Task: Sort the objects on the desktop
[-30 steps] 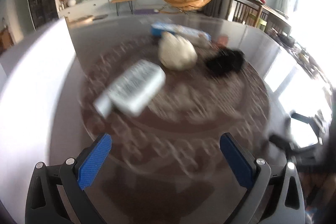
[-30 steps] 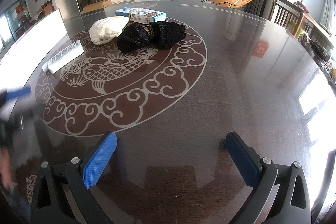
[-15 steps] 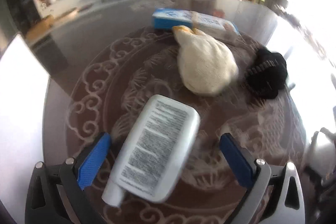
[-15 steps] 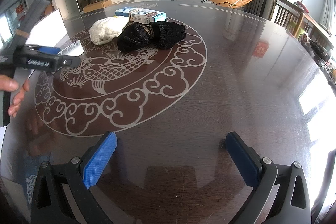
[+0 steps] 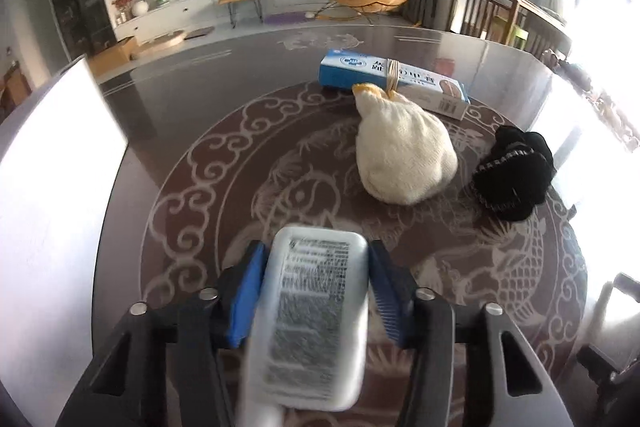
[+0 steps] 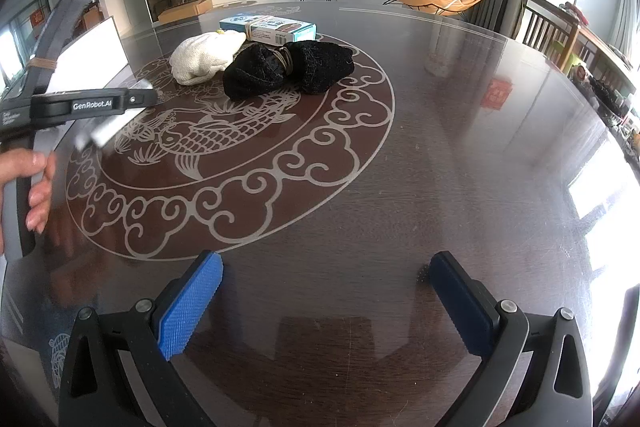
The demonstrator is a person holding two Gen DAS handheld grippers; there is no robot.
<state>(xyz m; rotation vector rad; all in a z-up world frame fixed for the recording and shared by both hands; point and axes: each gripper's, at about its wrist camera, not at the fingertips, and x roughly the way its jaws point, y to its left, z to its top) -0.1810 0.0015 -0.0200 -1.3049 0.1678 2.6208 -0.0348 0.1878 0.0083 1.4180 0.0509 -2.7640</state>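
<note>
- Where the left gripper point(image 5: 316, 287) sits low in its own wrist view, its two blue pads point(image 5: 246, 301) press against the sides of a white flat bottle point(image 5: 310, 323) with a printed label; bottle blurred, cap end toward the camera, at the bottom of the frame.
- From the right wrist view, the left gripper point(image 6: 142, 99) shows side-on at far left, black body marked "GenRobot.AI", a bare hand point(image 6: 34, 183) on its handle; the white bottle point(image 6: 110, 129) appears as a pale blur under its tip, whether lifted off or touching the table I cannot tell.
- Right gripper point(image 6: 326, 291): fingers spread wide, nothing between the blue pads point(image 6: 192, 303), hovering over bare dark tabletop near the table's front edge.
- Table point(image 6: 440, 147): round, dark, glossy, with a pale fish-and-cloud medallion inlaid.
- On the medallion's far side, a cream knitted bundle point(image 5: 402, 157) lies just ahead of the held bottle, well apart from it.
- Black knitted bundle point(image 5: 514, 177), tied at the middle, lies just beside the cream one, to its right in the left wrist view.
- Blue-and-white carton point(image 5: 392, 81), banded with cord, lies behind both bundles; the cream bundle's tip touches it.
- Beyond: television, orange lounge chair, potted plants.
</note>
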